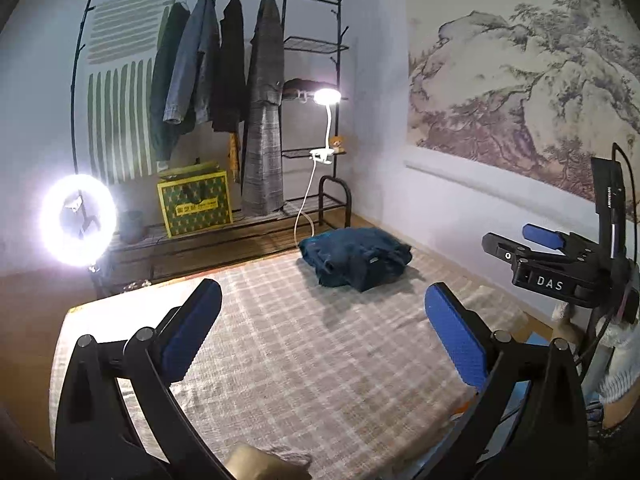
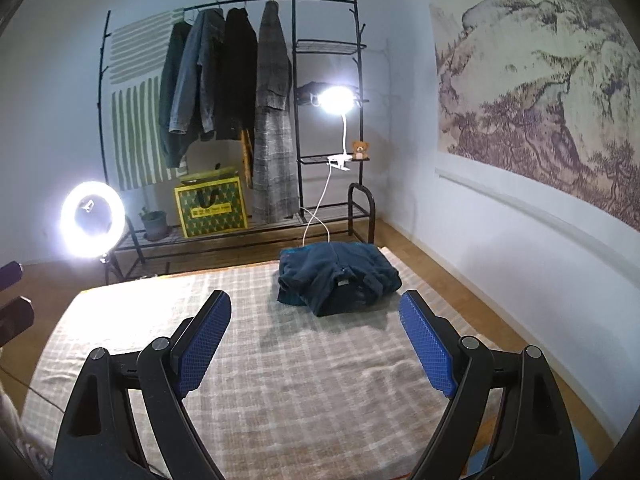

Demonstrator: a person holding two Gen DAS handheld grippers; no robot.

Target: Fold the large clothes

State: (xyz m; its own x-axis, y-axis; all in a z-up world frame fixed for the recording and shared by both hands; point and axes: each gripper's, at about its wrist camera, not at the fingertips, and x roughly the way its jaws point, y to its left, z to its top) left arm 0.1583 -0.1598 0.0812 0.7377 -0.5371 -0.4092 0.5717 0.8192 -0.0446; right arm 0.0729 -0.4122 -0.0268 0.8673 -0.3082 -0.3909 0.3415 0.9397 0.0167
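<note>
Left gripper (image 1: pixel 323 316): jaws spread wide apart, nothing between the blue pads (image 1: pixel 456 332), poised above the near half of the checked cloth (image 1: pixel 304 360). No contact with the fabric visible.

Right gripper (image 2: pixel 316 332): jaws likewise apart, empty, blue pads (image 2: pixel 428 348) clear of everything, pointing across the cloth toward its far edge. Also seen from the side in the left wrist view, at the right edge of the cloth, raised above it.

Folded dark blue garment (image 2: pixel 340 276): lying on the checked cloth at its far edge, toward the far right corner. Compact, roughly rectangular bundle, collar with a small label facing the near side. Well apart from both grippers; untouched by either.

Checked cloth: spread flat over a low surface, covering it from near edge to far edge; light creases only. A beige item (image 1: pixel 256 462) at the near edge, partly cut off; cannot tell what it is.

Beyond the far edge: black clothes rack (image 2: pixel 294 80) against the wall, carrying four hanging coats (image 2: pixel 224 76). On its lowest shelf, a yellow and green box (image 2: pixel 212 208) and a small pot (image 2: pixel 154 224). Clip lamp (image 2: pixel 336 100) lit, clamped to a side shelf beside a small teddy bear (image 2: pixel 360 150); white cable running down toward the garment. Ring light (image 2: pixel 92 218) lit, standing off the far left corner. Landscape mural (image 2: pixel 540 92) on the right wall.
</note>
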